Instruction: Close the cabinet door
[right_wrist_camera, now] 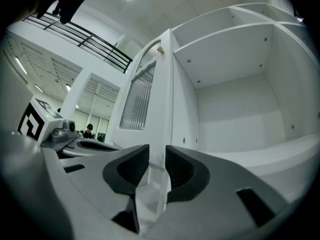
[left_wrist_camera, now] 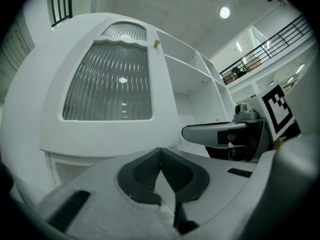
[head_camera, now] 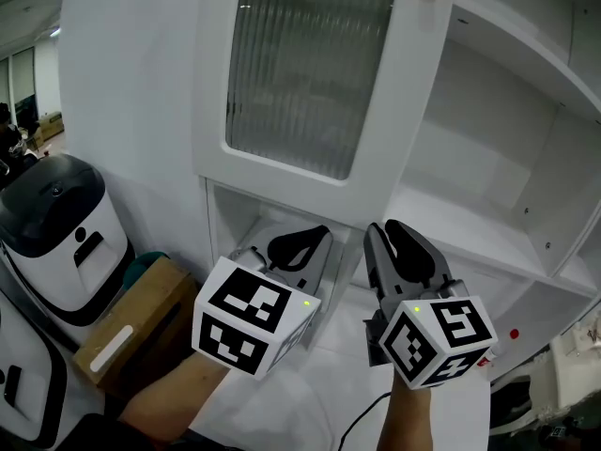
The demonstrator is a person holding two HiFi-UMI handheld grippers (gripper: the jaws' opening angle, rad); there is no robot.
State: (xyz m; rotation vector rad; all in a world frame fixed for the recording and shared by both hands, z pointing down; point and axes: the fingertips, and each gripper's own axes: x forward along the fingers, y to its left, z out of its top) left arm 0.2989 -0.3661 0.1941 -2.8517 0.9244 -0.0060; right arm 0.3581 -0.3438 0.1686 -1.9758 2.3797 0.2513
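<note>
You held both grippers low before a white cabinet (head_camera: 507,139). Its cabinet door (head_camera: 310,83) (ribbed glass panel in a white frame) stood swung open, just above them. Your left gripper (left_wrist_camera: 160,151) had its jaws together, tips touching, empty. Your right gripper (right_wrist_camera: 157,151) had jaws narrowly apart, the door's edge lined up in the gap, ungripped.

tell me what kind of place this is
Probably a big indoor lab or showroom hall: a black-railed mezzanine overhead, a white cabinet with its door open, and a white machine beside it.
</note>
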